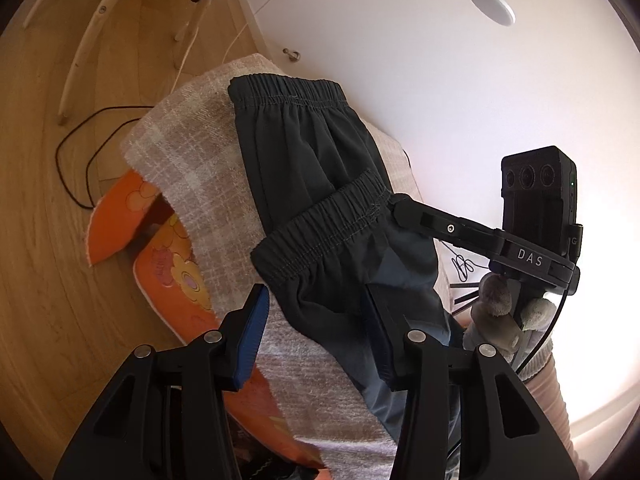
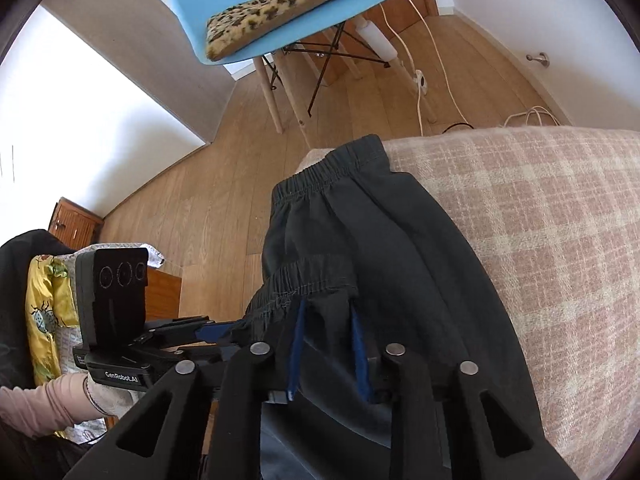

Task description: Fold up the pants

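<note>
Dark grey pants (image 1: 304,152) lie on a pink-beige checked blanket (image 1: 188,184), with one elastic-edged part folded over toward the far elastic band. In the left wrist view my right gripper (image 1: 400,210) comes in from the right, shut on the end of the near elastic edge. In its own view, the right gripper (image 2: 328,308) has dark pants (image 2: 380,232) cloth pinched between its blue pads. My left gripper (image 1: 314,296) stands open at the near corner of the fold. Its left pad is clear of the cloth, and cloth drapes over its right finger. The left gripper (image 2: 216,330) also shows in the right wrist view.
The blanket (image 2: 540,240) covers a raised surface with an orange flowered sheet (image 1: 120,216) under it. Cables (image 1: 80,152) run over the wooden floor. A blue chair (image 2: 192,8) with a leopard cushion stands beyond. A gloved hand (image 1: 496,300) and a pink sleeve (image 2: 40,408) are visible.
</note>
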The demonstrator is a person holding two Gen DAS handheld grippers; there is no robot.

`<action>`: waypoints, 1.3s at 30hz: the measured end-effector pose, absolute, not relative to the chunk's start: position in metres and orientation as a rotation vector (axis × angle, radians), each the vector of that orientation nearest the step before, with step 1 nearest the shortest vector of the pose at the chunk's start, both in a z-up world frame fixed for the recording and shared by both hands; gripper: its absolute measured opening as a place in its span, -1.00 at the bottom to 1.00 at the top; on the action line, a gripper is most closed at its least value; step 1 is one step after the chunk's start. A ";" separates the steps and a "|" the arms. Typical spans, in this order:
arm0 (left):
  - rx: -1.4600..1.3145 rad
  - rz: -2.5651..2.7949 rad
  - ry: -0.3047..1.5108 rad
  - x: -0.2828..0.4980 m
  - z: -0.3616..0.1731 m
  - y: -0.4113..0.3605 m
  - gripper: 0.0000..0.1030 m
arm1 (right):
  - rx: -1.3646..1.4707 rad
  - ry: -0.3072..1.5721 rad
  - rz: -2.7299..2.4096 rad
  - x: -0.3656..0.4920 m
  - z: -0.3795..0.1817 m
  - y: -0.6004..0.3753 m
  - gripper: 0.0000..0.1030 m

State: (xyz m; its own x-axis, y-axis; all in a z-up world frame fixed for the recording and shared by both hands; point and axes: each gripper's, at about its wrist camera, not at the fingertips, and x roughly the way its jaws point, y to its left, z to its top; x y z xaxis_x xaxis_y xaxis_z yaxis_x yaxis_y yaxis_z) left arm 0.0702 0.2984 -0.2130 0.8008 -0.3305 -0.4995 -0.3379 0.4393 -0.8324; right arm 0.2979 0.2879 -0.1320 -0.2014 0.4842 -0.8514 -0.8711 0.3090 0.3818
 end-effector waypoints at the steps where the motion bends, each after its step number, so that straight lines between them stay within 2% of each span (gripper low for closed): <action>1: -1.131 0.019 0.669 0.070 -0.211 0.297 -0.23 | -0.409 1.223 1.292 0.296 -0.129 0.287 -0.86; 2: -1.104 0.030 0.665 0.070 -0.208 0.296 -0.70 | -0.395 1.208 1.291 0.296 -0.124 0.284 -0.90; 3: -1.070 0.050 0.669 0.070 -0.204 0.294 -0.89 | -0.378 1.191 1.290 0.297 -0.118 0.282 -0.93; 6: -0.991 0.089 0.636 0.067 -0.187 0.294 -0.87 | -0.339 1.144 1.289 0.298 -0.104 0.279 -1.00; 14: -0.768 0.138 0.593 0.083 -0.146 0.307 -0.90 | -0.312 1.020 1.249 0.308 -0.078 0.297 -1.00; 22: -0.677 0.195 0.647 0.109 -0.155 0.338 -0.90 | -0.345 1.021 1.151 0.330 -0.106 0.342 -1.00; 28: -0.676 0.195 0.715 0.115 -0.169 0.341 -0.85 | -0.395 1.096 1.106 0.336 -0.140 0.352 -0.99; 31: -0.664 0.220 0.732 0.112 -0.165 0.340 -0.67 | -0.372 1.099 1.076 0.337 -0.137 0.342 -0.70; 32: -0.654 0.224 0.729 0.111 -0.162 0.341 -0.65 | -0.348 1.086 1.063 0.338 -0.132 0.335 -0.43; 33: -0.645 0.223 0.729 0.109 -0.159 0.341 -0.64 | -0.329 1.069 1.051 0.337 -0.125 0.326 -0.25; 34: -0.632 0.221 0.726 0.108 -0.154 0.340 -0.64 | -0.310 1.056 1.038 0.337 -0.117 0.318 -0.24; 36: -0.597 0.221 0.723 0.106 -0.143 0.339 -0.45 | -0.252 1.032 1.024 0.335 -0.100 0.297 -0.22; 37: -0.583 0.215 0.722 0.105 -0.136 0.338 -0.41 | -0.224 1.021 1.011 0.334 -0.092 0.285 -0.20; 39: -0.571 0.186 0.703 0.104 -0.120 0.337 -0.40 | -0.181 0.988 0.982 0.328 -0.073 0.260 -0.02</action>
